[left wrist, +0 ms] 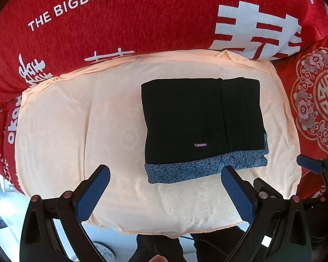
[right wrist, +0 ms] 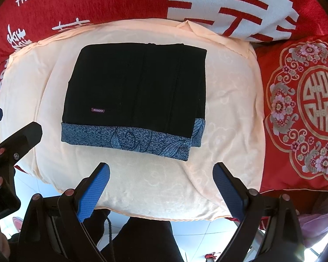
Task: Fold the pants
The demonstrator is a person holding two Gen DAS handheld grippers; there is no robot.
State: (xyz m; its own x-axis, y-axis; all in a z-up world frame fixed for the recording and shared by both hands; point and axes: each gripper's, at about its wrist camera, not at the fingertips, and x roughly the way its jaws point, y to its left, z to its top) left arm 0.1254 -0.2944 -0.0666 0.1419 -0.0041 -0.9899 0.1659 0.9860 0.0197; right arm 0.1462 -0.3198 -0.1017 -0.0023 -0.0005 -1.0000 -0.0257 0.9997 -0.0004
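Feel: I judged the black folded pants with a blue patterned band [left wrist: 199, 118] to be soft, light and floppy.
Where to hold: I would have pinched the thick folded edge, not one thin layer.
Look: I saw a neat flat square with a small label.
Place: they lay on the pale peach cloth [left wrist: 76, 131], over a red bed cover with white letters [left wrist: 120, 21].
Left gripper [left wrist: 165, 187]: jaws wide apart, holding nothing.
Right gripper [right wrist: 161, 185]: jaws wide apart, holding nothing.
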